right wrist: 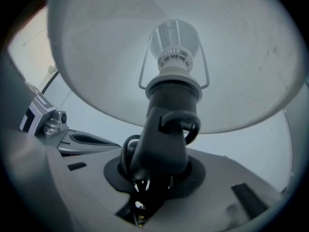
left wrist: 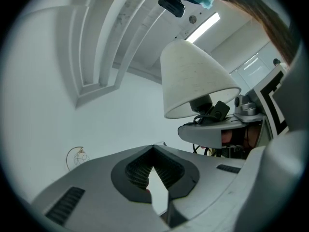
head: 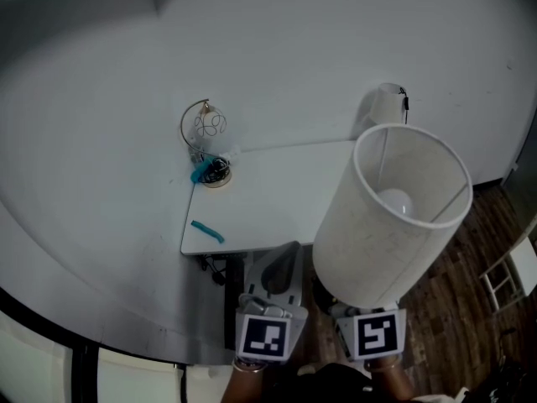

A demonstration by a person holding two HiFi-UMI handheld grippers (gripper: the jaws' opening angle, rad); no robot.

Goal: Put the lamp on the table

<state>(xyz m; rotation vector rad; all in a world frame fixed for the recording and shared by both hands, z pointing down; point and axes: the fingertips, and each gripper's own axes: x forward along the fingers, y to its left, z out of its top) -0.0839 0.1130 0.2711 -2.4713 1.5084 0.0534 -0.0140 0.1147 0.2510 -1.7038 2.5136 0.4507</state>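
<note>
Presently the white drum-shaded lamp [head: 394, 217] is not on the table. It is carried in the air at the near right corner of the small white rectangular table [head: 277, 183], with the shade leaning away to the right above the dark wood floor [head: 457, 300]. The right gripper [right wrist: 153, 180] is clamped on the lamp's dark plastic stem [right wrist: 166, 129] below the socket, its jaws part-way closed around it and a black cord [right wrist: 126, 153] looped beside the grip. The left gripper [left wrist: 153, 152] is empty, its ribbed pads met at the tips, and it hangs just beside the right one at the table's near edge. Judgement on the step: carrying the lamp over for placement. To do it well, the lamp should be brought upright before lowering and set on the bare middle or right of the top. That spot is well apart from the gold wire-globe ornament [head: 204, 128] at the back left corner and the small teal strip [head: 207, 232] near the front left. The cord should be kept out from under the foot. The foot shows in no view, so contact should be confirmed before the jaws let go. The idle left gripper could steady the shade. Containers: the open-topped shade holds one white bulb [head: 394, 201] on its wire carrier and nothing else. A small round piece [head: 216, 173] at the ornament's foot carries something dark and something teal; what they are cannot be told.
</note>
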